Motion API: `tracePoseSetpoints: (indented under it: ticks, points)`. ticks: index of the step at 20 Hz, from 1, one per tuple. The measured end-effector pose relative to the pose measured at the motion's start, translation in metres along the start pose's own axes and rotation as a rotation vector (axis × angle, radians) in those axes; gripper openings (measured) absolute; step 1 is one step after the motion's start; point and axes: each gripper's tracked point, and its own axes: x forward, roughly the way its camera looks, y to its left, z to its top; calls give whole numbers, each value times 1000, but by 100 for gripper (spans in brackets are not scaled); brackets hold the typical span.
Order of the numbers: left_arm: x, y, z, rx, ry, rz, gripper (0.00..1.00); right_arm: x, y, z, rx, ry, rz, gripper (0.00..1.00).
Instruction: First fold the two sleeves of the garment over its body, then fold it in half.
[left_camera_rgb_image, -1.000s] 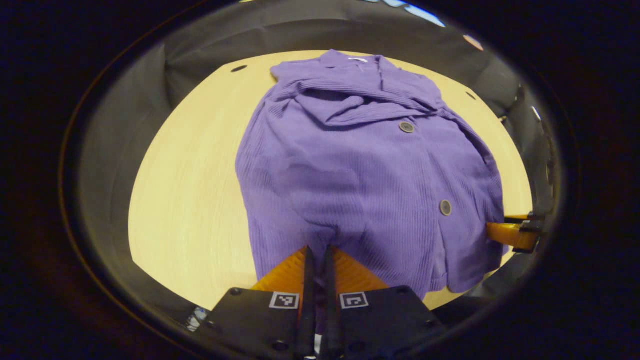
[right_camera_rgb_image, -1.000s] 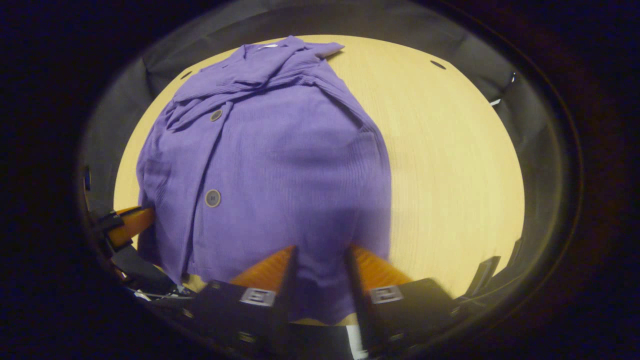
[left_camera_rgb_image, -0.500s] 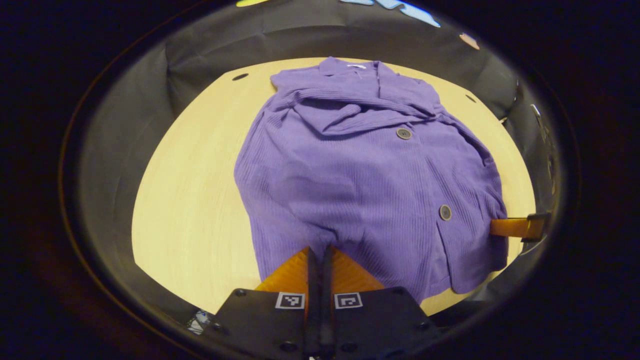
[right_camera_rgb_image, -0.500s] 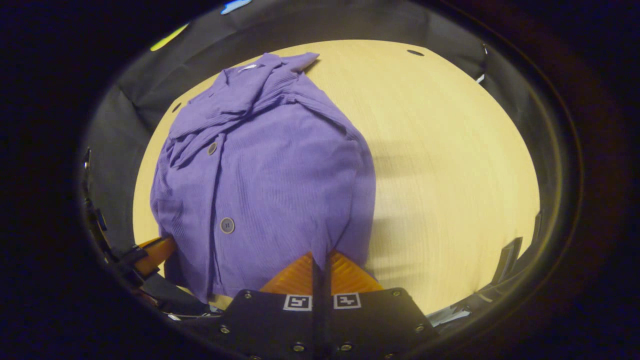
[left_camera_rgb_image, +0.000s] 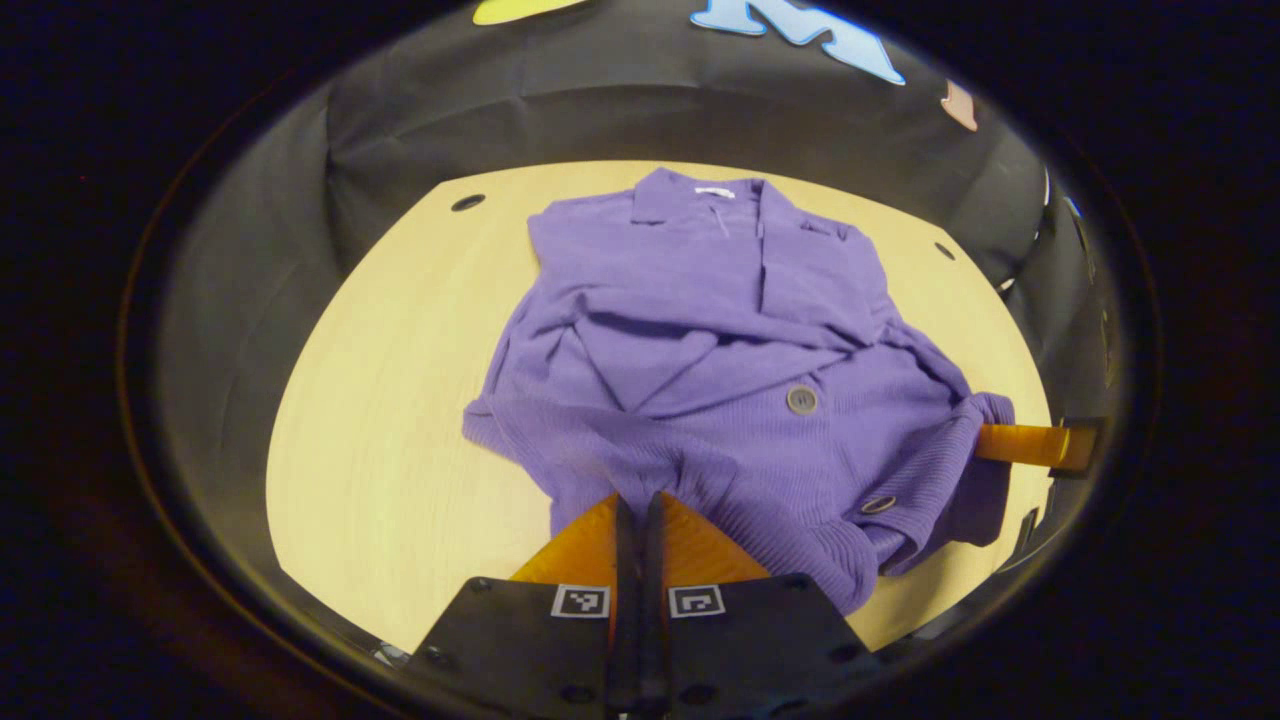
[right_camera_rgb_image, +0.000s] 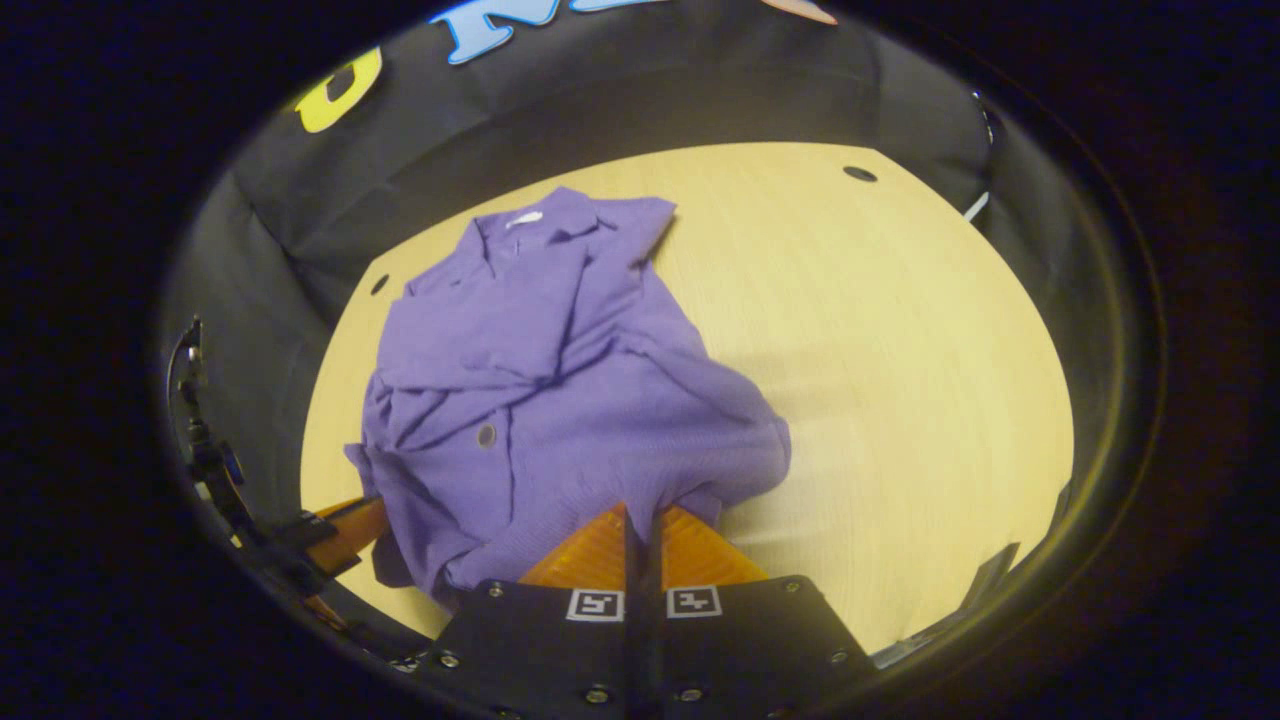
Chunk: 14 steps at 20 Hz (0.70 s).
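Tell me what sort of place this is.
Probably a staged recording booth, not a home: black cloth walls close in a bare light wooden table with small holes near its edges. A purple shirt lies on it, its hem gripped by the left gripper and right gripper.

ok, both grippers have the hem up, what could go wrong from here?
1. The purple cardigan's lifted hem sags and bunches between the left gripper and right gripper, so the half-fold may land creased.
2. The folded sleeves lie loose across the body and could drag out of place.
3. Each grip holds little fabric; a corner might slip.
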Motion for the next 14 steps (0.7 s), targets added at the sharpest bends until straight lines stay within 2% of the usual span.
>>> tracePoseSetpoints:
  ticks: [8,14]
  points:
    - [23,11,86,-88,-65,-6,7,19,16,96,-27,-112,18,1]
    - [44,23,163,-107,-138,-5,7,37,21,163,-5,-185,29,1]
